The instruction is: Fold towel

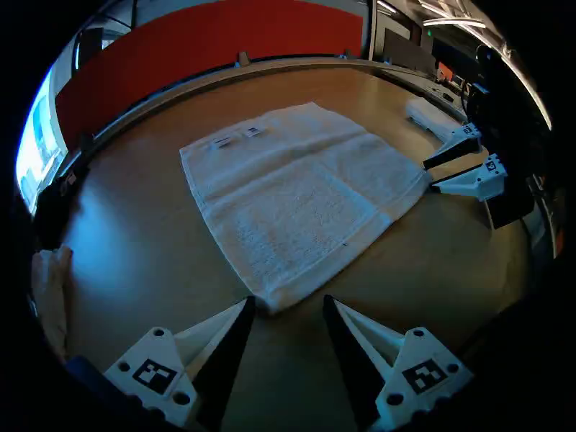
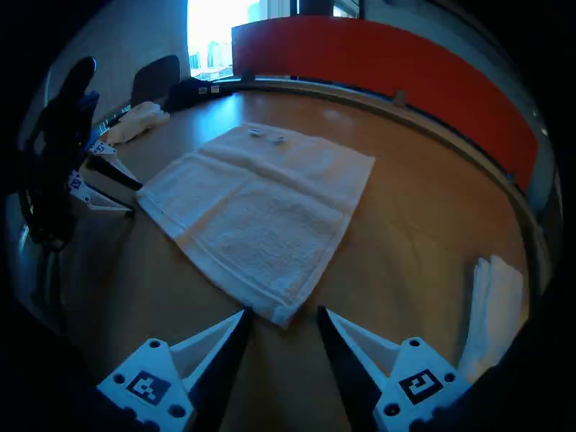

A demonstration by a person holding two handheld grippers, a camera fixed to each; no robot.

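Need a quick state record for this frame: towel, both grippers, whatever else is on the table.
towel: white towel, flat on the wooden table, tags at far edge
left gripper: left gripper open, one towel corner between its fingers, not pinched
right gripper: right gripper open, at the neighbouring corner, not pinched
other items: folded cloth; crumpled cloth
fold status: no corner lifted yet

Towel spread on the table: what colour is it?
The towel is plain white, seen best in the left gripper view.
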